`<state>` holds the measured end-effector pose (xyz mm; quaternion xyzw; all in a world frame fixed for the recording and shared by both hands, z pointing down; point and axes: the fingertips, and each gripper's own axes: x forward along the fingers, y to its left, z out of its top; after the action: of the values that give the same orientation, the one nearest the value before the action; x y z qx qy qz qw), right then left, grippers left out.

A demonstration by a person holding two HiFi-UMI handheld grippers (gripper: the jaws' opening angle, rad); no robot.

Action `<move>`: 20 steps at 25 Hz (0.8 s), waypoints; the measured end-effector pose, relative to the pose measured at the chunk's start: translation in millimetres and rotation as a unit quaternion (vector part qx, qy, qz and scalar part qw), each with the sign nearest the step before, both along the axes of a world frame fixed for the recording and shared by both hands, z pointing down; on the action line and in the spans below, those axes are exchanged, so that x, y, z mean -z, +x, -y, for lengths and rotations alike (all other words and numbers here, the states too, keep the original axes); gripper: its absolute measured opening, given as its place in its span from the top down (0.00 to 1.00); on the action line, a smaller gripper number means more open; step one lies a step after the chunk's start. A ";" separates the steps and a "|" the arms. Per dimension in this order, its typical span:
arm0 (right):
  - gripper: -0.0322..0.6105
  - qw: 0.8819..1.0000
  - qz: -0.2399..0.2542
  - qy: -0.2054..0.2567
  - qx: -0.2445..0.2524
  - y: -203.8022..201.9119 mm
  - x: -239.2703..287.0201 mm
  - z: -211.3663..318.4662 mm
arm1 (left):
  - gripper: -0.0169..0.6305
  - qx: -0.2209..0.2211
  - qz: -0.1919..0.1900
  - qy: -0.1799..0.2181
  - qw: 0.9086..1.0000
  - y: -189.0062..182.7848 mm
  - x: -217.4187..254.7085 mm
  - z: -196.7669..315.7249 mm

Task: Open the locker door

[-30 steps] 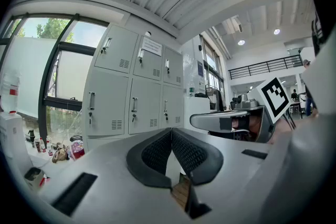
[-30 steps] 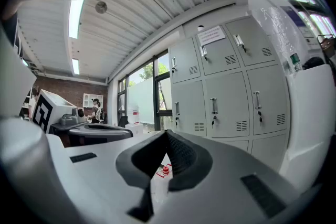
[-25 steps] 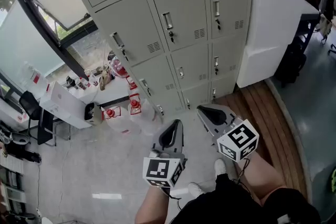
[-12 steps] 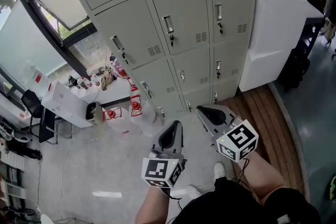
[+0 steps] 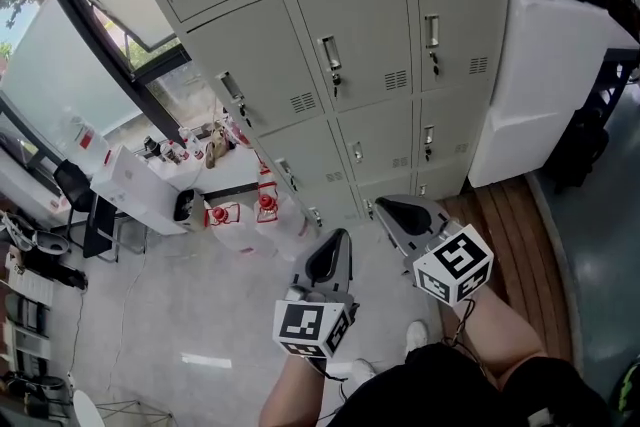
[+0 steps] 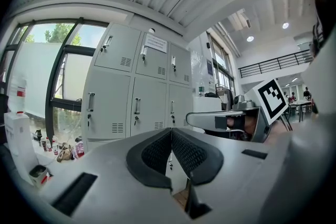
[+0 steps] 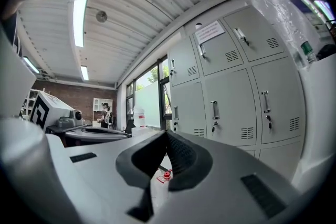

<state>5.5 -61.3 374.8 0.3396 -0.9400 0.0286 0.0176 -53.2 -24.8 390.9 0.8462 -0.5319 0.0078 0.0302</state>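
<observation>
progress nil: every locker door (image 5: 365, 25) in view shut, handles (image 5: 328, 53) untouched, target door unclear. left gripper (image 5: 328, 262) and right gripper (image 5: 400, 215) both clamped fully closed on nothing, held low, well apart from locker bank (image 5: 250, 80). approach, grasp and pull all left.

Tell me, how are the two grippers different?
The left gripper points straight at the lockers; the right gripper slants toward the left one. The left gripper shows lower in the head view than the right gripper. Both have shut jaws, hold nothing and touch no locker.
</observation>
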 end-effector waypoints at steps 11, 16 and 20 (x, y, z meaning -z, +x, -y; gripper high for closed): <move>0.87 0.999 0.009 0.012 0.036 19.2 12.7 40.7 | 0.95 0.039 0.007 0.009 0.999 20.3 9.2 30.3; 0.87 0.999 0.016 0.020 0.043 29.2 20.3 51.4 | 0.95 0.043 0.013 0.018 0.999 34.6 16.7 37.4; 0.87 0.998 0.021 0.022 0.047 30.9 24.2 59.0 | 0.95 0.044 0.014 0.022 0.999 39.6 22.2 42.1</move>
<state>36.5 -120.3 350.6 0.2950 -0.9554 0.0142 -0.0085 -13.7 -66.8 368.6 0.8224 -0.5688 0.0068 0.0047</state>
